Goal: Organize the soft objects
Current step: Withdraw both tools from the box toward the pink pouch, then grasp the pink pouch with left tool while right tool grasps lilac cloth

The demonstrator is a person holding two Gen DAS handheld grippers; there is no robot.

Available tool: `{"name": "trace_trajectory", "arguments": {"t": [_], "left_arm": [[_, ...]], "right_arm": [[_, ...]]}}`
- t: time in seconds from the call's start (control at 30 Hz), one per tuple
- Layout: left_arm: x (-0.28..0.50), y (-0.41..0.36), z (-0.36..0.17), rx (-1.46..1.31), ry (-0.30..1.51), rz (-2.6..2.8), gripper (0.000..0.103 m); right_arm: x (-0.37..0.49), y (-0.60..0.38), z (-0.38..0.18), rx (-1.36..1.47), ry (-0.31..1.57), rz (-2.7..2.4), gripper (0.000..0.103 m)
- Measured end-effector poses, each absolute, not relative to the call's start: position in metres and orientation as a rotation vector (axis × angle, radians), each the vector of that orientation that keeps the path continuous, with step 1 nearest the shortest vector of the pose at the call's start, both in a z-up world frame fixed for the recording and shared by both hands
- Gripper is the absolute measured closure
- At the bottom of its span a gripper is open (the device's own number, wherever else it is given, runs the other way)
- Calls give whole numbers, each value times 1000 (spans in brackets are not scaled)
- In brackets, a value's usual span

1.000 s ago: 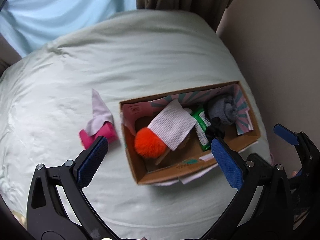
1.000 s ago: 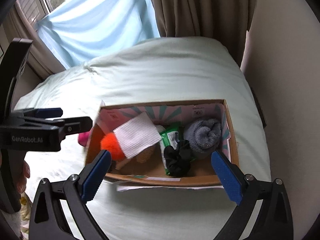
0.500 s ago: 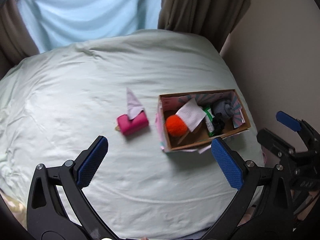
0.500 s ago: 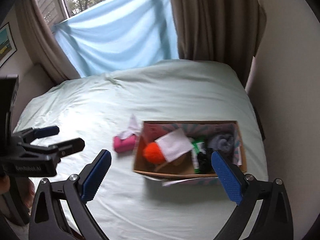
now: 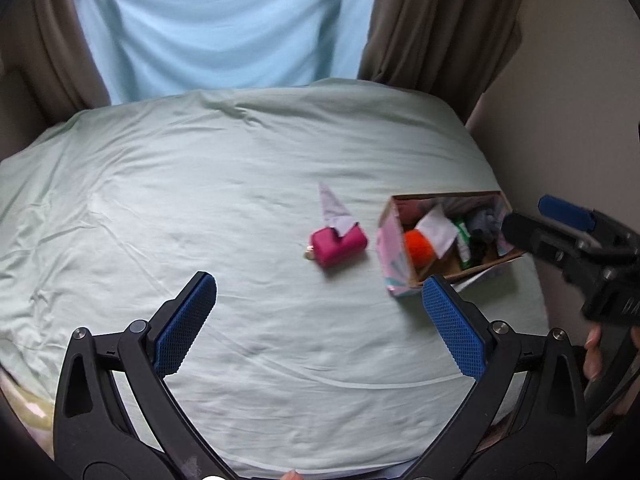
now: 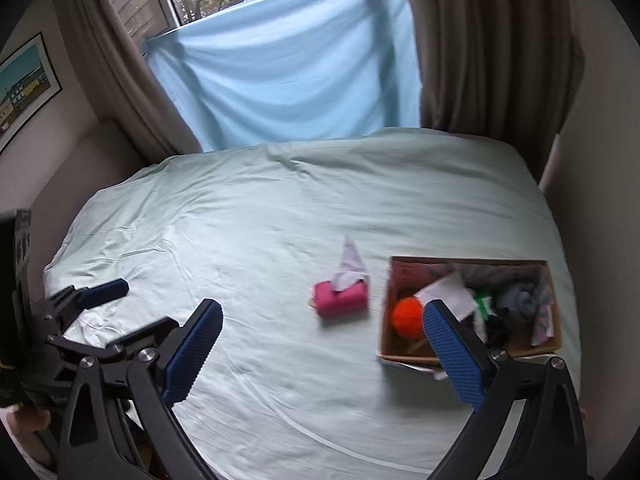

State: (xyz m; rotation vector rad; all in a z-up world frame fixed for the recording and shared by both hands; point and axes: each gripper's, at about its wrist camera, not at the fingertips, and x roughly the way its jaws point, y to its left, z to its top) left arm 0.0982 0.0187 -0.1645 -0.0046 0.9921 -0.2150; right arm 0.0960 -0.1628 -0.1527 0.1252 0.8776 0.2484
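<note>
A cardboard box (image 5: 394, 248) (image 6: 468, 354) stands on the bed at the right, holding an orange pom-pom (image 5: 418, 246) (image 6: 408, 317), a white cloth (image 6: 444, 294), a green packet, a black scrunchie and a grey rolled cloth (image 6: 520, 298). A pink tissue pouch (image 5: 339, 243) (image 6: 341, 299) with a tissue sticking out lies just left of the box. My left gripper (image 5: 320, 322) is open and empty, high above the bed. My right gripper (image 6: 322, 354) is open and empty, near the box.
The pale green bed sheet (image 5: 200, 200) fills both views. A blue cloth (image 6: 288, 80) and brown curtains (image 6: 480, 48) hang at the far side. A wall (image 5: 580, 100) runs along the right of the bed, close to the box.
Both grippers have pulled back and up from the box, so the box and pouch look smaller and farther. Both stay open and empty.
</note>
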Motion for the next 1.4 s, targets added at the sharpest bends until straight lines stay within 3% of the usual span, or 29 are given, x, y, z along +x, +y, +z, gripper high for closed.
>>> {"name": "trace_trajectory", "arguments": {"t": [0.27,0.53,0.93,1.13,1.4], "left_arm": [[129,50,-188,26,992,-255,0],[179,33,-228,121,1005,-342,0],[255,-29,-341,268,1088,-456,0],[279,-62,-407,337,1126,-522,0],[292,-90,-463,387,1187,-613,0]], "right_arm": [[152,-135,-166,145,940,260,3],[241,-141,-195,134,1071,274,3],[378,-138,-340,102,1461,308,3],[406,-127,-419,67,1645,283,3],[419,-120,-478,11,1793,250,8]]}}
